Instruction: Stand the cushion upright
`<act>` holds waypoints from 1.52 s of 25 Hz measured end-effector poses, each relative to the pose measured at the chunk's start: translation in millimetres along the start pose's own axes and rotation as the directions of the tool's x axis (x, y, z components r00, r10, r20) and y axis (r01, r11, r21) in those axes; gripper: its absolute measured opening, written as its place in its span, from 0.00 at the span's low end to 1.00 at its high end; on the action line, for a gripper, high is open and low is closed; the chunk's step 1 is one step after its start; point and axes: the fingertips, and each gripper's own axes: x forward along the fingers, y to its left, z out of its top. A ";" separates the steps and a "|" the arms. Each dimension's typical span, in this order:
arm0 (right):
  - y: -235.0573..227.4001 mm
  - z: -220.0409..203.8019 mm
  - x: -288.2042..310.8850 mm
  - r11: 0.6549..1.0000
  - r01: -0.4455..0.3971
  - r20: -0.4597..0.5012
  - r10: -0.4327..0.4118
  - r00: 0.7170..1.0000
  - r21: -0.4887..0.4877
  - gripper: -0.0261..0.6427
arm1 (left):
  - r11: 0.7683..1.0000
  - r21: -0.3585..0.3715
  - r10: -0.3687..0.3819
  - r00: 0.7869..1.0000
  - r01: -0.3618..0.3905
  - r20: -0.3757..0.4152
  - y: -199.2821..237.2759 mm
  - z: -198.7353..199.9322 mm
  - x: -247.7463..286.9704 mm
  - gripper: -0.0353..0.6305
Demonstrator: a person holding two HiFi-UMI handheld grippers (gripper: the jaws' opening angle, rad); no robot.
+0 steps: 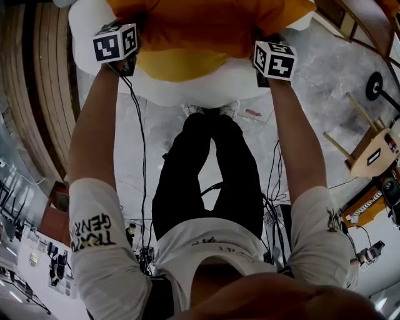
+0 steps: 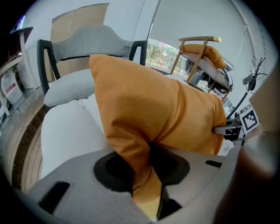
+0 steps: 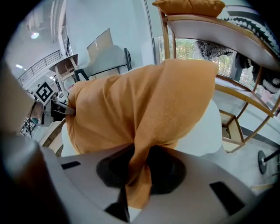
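The orange cushion [image 1: 206, 31] hangs between both grippers over a white padded seat [image 1: 206, 90]. My left gripper [image 1: 119, 50] is shut on a pinched fold at the cushion's left edge, and the orange fabric runs down between its jaws [image 2: 144, 175]. At the opposite edge my right gripper [image 1: 274, 61] is shut on a second fold [image 3: 138, 179]. In the left gripper view the cushion [image 2: 153, 105] stands tilted above the seat [image 2: 65, 131], with the right gripper [image 2: 232, 129] at its far side. In the right gripper view the cushion [image 3: 144, 100] fills the middle, with the left gripper [image 3: 52, 109] beyond.
A grey-backed armchair [image 2: 87, 43] stands behind the white seat. At the right there is a wooden rack [image 3: 227, 39] with another orange cushion [image 3: 188, 6] on top. A wooden stool [image 1: 369, 150] stands on the floor at right. Cables [image 1: 140, 156] trail beside the person's legs [image 1: 212, 169].
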 end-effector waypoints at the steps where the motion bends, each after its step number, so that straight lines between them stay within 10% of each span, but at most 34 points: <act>1: -0.3 -0.5 1.9 1.000 0.007 -0.004 -0.007 1.000 -0.010 0.17 | 1.000 -0.006 -0.001 1.000 0.001 0.004 0.3 -0.7 1.4 0.26; 13: -17.6 1.9 -18.7 0.978 0.103 0.037 -0.111 0.993 0.182 0.46 | 0.998 -0.056 0.048 0.992 -0.042 0.120 16.1 2.1 -23.2 0.53; 19: -17.1 -7.8 -52.7 0.949 0.146 0.046 -0.165 0.985 0.278 0.49 | 0.989 -0.068 0.144 0.960 -0.131 0.239 6.9 18.3 -79.8 0.52; 21: -15.1 -6.3 -71.0 0.944 0.151 0.067 -0.178 0.982 0.293 0.49 | 0.987 -0.075 0.154 0.952 -0.139 0.265 -7.7 22.4 -102.7 0.31; 24: -1.9 10.6 -101.8 0.961 0.146 0.157 -0.186 0.970 0.237 0.42 | 0.988 -0.052 0.152 0.946 -0.144 0.286 -34.1 26.7 -133.4 0.12; 26: 14.9 28.9 -127.4 0.975 0.174 0.254 -0.205 0.945 0.139 0.11 | 0.993 -0.081 0.106 0.955 -0.087 0.278 -54.2 24.2 -149.0 0.09; 32: 100.2 69.7 -209.5 0.987 0.132 0.400 -0.085 0.913 -0.093 0.09 | 0.996 -0.066 0.074 0.946 -0.056 0.314 -113.4 22.2 -223.3 0.09; 38: 152.7 123.7 -307.0 0.988 0.086 0.508 -0.010 0.861 -0.126 0.08 | 0.987 -0.093 0.162 0.884 -0.134 0.439 -137.1 68.2 -330.1 0.08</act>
